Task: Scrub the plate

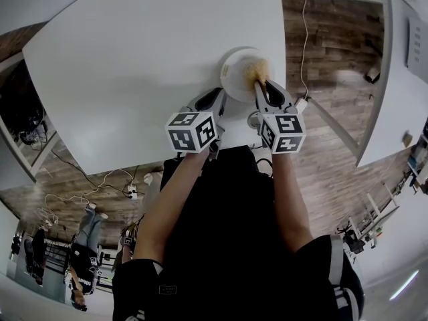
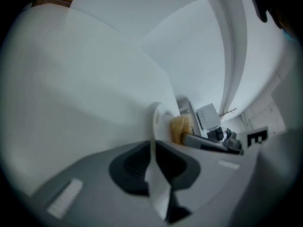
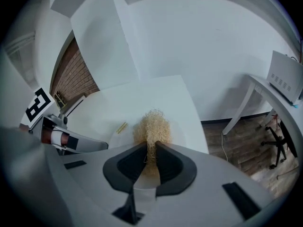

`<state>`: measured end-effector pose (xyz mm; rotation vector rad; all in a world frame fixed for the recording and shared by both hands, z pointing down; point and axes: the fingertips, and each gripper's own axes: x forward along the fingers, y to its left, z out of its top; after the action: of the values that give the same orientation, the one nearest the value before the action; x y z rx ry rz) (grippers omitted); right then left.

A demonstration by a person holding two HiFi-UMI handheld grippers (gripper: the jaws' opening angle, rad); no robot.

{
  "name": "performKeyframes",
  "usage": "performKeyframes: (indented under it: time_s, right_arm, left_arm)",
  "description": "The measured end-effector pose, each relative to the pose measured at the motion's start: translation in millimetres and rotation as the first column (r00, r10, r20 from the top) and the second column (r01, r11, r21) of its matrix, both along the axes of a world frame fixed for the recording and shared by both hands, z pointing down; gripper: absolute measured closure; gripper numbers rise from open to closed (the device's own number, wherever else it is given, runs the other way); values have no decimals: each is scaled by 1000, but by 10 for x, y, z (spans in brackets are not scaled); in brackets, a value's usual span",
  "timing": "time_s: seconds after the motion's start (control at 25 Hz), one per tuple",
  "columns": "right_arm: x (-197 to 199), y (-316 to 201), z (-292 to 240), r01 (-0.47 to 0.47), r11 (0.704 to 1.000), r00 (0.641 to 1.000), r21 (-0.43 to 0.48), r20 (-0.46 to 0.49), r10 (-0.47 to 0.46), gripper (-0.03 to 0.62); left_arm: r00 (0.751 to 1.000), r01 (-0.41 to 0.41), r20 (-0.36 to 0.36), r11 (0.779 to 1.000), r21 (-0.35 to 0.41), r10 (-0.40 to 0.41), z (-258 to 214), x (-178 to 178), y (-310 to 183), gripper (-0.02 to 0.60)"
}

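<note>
**A:** Where is the plate?

**B:** The white plate (image 1: 234, 69) sits at the near edge of the white tabletop (image 1: 134, 59), just in front of the person. In the head view, both tools cover its near rim.

**A:** What is the left tool doing?

**B:** The left tool (image 2: 151, 144) is clamped on the plate's rim. Its own view is blurred, but the thin white edge runs straight between the closed jaws. I cannot tell whether the plate lies flat or is tipped.

**A:** And the right?

**B:** The right tool (image 3: 151, 146) grips a straw-coloured fibrous scrubber (image 3: 152, 124), jaws pressed onto the tuft. The scrubber rests on the plate's face, toward its right side in the head view.

**A:** Anything hard to read?

**B:** In the right gripper view the plate nearly vanishes, white on white. A small yellowish sliver (image 3: 121, 127) lies on it, too small to name. In the head view the left tool's tips are hidden under its own body.
</note>
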<state>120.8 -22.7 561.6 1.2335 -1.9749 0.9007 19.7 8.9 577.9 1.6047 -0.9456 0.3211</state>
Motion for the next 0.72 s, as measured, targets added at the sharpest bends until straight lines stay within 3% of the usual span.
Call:
performKeyframes:
  time_s: [0.4, 0.72]
  right_arm:
    - [-682, 173, -23, 159, 987, 984, -12, 77, -158, 549]
    - [-378, -13, -2, 108, 994, 994, -4, 29, -108, 549]
  left_arm:
    - [1000, 2, -1, 1000, 3, -2, 7, 1, 5, 548]
    - [1000, 15, -14, 1000, -8, -15, 4, -11, -12, 549]
